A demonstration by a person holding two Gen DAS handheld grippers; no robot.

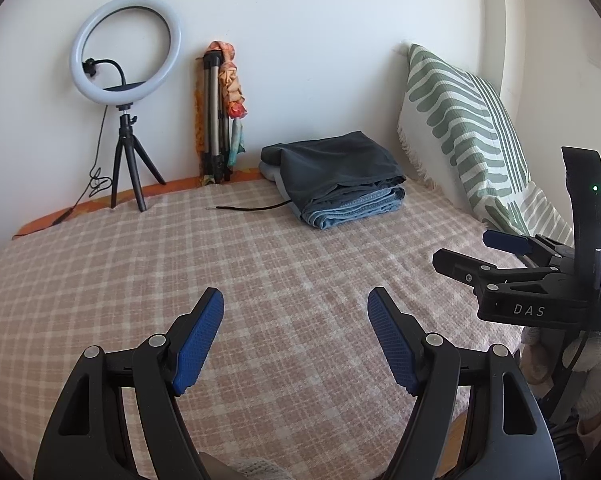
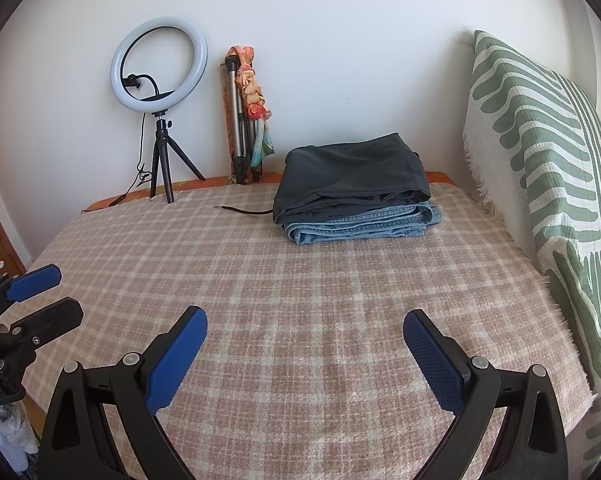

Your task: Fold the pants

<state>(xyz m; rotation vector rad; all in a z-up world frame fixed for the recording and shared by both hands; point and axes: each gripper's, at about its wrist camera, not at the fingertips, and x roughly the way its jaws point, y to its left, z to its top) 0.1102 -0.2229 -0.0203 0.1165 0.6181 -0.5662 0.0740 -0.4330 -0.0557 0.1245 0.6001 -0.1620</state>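
Blue pads lined both grippers, and each pair of jaws stood wide apart with nothing between them. The left gripper filled the bottom of the left wrist view, hovering over a pink plaid blanket; the right gripper did the same at the bottom of the right wrist view. At the right edge of the left view the right gripper appeared again from the side, jaws parted, with a gloved hand below it. Upper centre of both views, the pants lay folded, dark grey, stacked on folded blue jeans, well apart from both grippers. A black cord trailed left from the stack across the blanket. Upper left, a ring light stood on a small black tripod against the white wall. Just right of it a folded silver tripod leaned on the wall, with an orange patterned cloth draped on it. Along the right side of both views a cushion with green stripes leaned upright. An orange sheet edged the blanket at the far left.
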